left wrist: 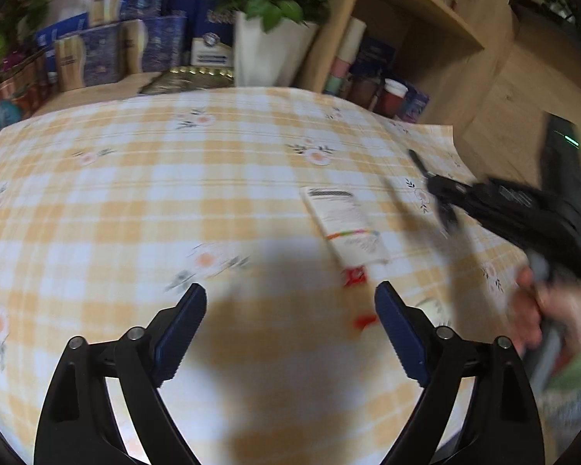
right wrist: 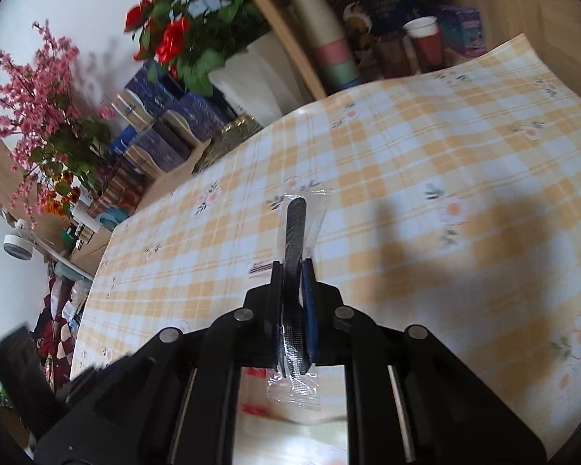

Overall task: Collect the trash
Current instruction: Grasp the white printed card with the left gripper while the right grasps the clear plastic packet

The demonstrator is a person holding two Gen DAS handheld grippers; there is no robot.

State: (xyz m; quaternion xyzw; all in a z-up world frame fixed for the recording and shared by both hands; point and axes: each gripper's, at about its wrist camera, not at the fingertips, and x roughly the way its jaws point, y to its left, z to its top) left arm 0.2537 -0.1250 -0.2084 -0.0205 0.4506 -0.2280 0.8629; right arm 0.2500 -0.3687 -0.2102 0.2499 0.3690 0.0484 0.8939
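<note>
My right gripper point(right wrist: 295, 271) jaws clenched on 1 clear-wrapped black stick point(right wrist: 295, 232); left gripper point(left wrist: 290, 302) jaws released, white packet point(left wrist: 346, 228) just beyond.

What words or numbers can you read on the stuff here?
None can be read.
White tube on the checked tablecloth: print and barcode, too blurred.
Clear wrapper in the right gripper: barcode sticker, too small.
Blue boxes at the back: labels blurred.
</note>
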